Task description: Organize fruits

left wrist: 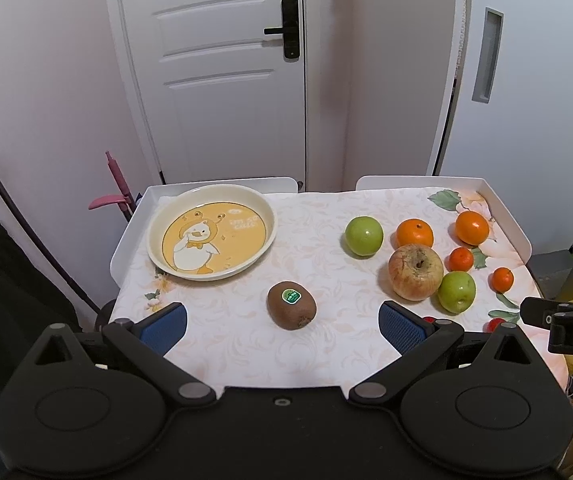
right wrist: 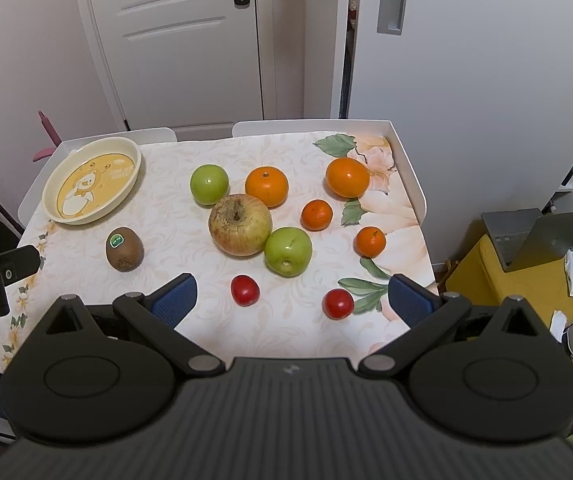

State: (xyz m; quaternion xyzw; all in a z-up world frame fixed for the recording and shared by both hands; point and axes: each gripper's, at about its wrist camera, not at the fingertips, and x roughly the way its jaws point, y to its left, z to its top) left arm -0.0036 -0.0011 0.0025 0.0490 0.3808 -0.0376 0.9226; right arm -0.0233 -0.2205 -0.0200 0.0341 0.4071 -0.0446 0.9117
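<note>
A cream plate with a duck picture (left wrist: 211,236) (right wrist: 93,179) sits empty at the table's far left. A brown kiwi (left wrist: 291,305) (right wrist: 124,249) lies just beyond my open, empty left gripper (left wrist: 282,326). A big yellowish apple (left wrist: 415,272) (right wrist: 240,225), two green apples (left wrist: 364,235) (right wrist: 288,251), and several oranges (right wrist: 266,186) lie to the right. Two red tomatoes (right wrist: 245,289) (right wrist: 338,303) lie between the fingers of my open, empty right gripper (right wrist: 292,296).
The table has a floral cloth (right wrist: 190,328) and raised white edges (right wrist: 406,164). A white door (left wrist: 222,72) and wall stand behind. A yellow box with a laptop (right wrist: 526,240) is off to the right. A pink item (left wrist: 114,192) hangs by the left edge.
</note>
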